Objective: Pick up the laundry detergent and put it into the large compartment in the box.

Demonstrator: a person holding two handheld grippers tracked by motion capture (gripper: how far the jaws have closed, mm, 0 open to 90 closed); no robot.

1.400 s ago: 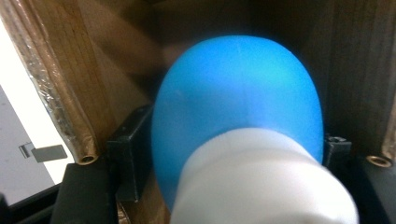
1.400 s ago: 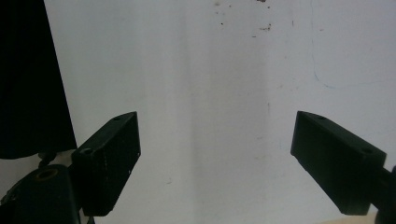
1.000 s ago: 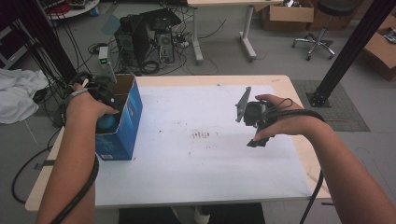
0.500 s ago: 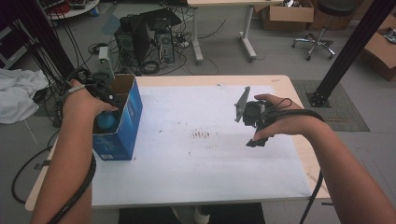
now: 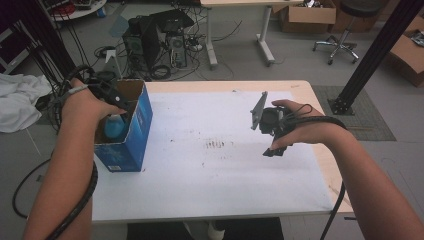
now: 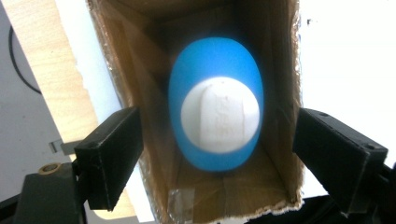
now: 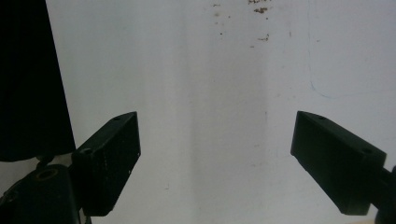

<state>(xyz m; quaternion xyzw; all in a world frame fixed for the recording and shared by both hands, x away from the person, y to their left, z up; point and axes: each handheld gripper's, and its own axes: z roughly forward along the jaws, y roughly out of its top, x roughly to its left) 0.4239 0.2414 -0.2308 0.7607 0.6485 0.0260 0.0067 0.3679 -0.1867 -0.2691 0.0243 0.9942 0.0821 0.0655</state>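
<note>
A blue bottle (image 6: 215, 116) with a white cap (image 6: 219, 114) stands upright inside an open blue cardboard box (image 5: 140, 125) at the table's left. My left gripper (image 6: 215, 121) hangs just above the box mouth (image 5: 112, 97) and looks straight down into it. Its jaws have just been opening and now stand wide on either side of the bottle below, with neither pad touching it. At the right of the table, my right gripper (image 5: 274, 149) hovers over the white sheet (image 7: 210, 70), open with nothing between its fingers (image 7: 217, 126).
The white sheet (image 5: 215, 170) covers most of the wooden table (image 5: 320, 150) and has a few brown specks (image 5: 217, 145) near the middle. Beyond the table are computer towers with cables (image 5: 160, 40), a second desk (image 5: 265, 35) and cardboard boxes (image 5: 305, 12).
My left hand has risen a little above the box, and the blue bottle stays down inside it. The right hand has not moved.
</note>
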